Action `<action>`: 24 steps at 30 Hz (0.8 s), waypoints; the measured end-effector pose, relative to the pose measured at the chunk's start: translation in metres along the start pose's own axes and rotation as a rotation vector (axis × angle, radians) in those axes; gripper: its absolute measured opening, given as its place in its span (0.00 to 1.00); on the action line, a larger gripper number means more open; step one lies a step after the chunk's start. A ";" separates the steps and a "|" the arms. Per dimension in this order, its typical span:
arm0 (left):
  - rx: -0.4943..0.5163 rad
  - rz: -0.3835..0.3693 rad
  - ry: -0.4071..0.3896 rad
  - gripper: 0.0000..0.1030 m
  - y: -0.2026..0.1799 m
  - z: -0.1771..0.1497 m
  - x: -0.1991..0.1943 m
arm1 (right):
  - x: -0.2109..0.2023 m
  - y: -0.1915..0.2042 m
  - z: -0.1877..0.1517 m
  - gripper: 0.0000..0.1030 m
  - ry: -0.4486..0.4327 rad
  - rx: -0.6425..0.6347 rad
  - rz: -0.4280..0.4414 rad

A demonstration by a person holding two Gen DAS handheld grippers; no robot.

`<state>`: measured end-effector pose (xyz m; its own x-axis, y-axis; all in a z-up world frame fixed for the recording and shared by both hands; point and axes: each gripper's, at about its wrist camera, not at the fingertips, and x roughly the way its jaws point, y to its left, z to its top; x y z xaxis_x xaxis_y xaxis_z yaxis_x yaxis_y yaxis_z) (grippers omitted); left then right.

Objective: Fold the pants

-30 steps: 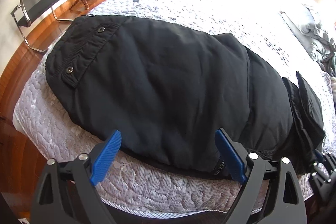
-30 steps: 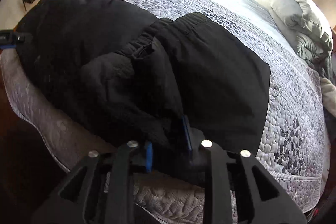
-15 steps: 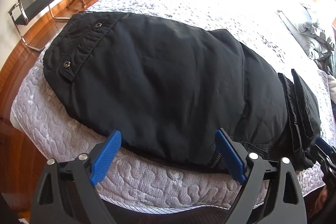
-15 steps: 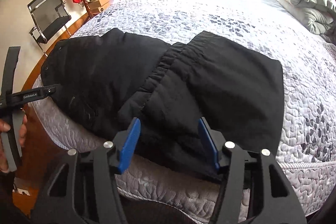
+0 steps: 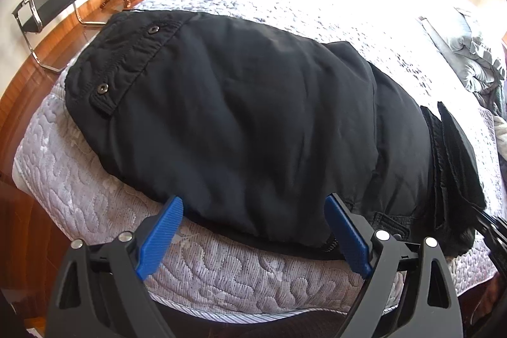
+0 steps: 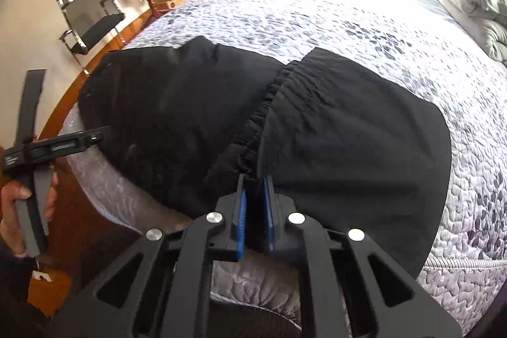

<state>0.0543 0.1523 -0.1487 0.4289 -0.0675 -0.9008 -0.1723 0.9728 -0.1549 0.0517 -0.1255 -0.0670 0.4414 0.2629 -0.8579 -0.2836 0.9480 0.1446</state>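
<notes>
The black fabric pants (image 5: 240, 122) lay spread across the near edge of the bed with its grey-and-white pebble-patterned quilt (image 6: 364, 21), one end doubled back over the gathered waistband. The left gripper (image 5: 253, 230) hovered over the pants' near hem, its blue-padded fingers (image 5: 160, 235) spread wide with nothing pinched between them. The right gripper (image 6: 255, 208) sat at the near edge of the pants beside the waistband, fingers drawn together, seemingly on a pinch of black cloth.
</notes>
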 end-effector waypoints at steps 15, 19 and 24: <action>-0.056 -0.003 0.006 0.89 0.021 0.003 -0.003 | 0.043 0.033 -0.010 0.41 0.145 -0.098 0.080; -0.064 0.005 -0.011 0.89 0.031 0.006 -0.011 | 0.014 0.018 -0.008 0.41 0.077 0.001 0.194; -0.122 0.015 -0.017 0.89 0.061 0.008 -0.022 | -0.018 -0.030 -0.005 0.59 -0.039 0.163 0.065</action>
<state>0.0415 0.2149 -0.1351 0.4407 -0.0486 -0.8963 -0.2849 0.9393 -0.1910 0.0483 -0.1597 -0.0586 0.4603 0.3282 -0.8248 -0.1724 0.9445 0.2796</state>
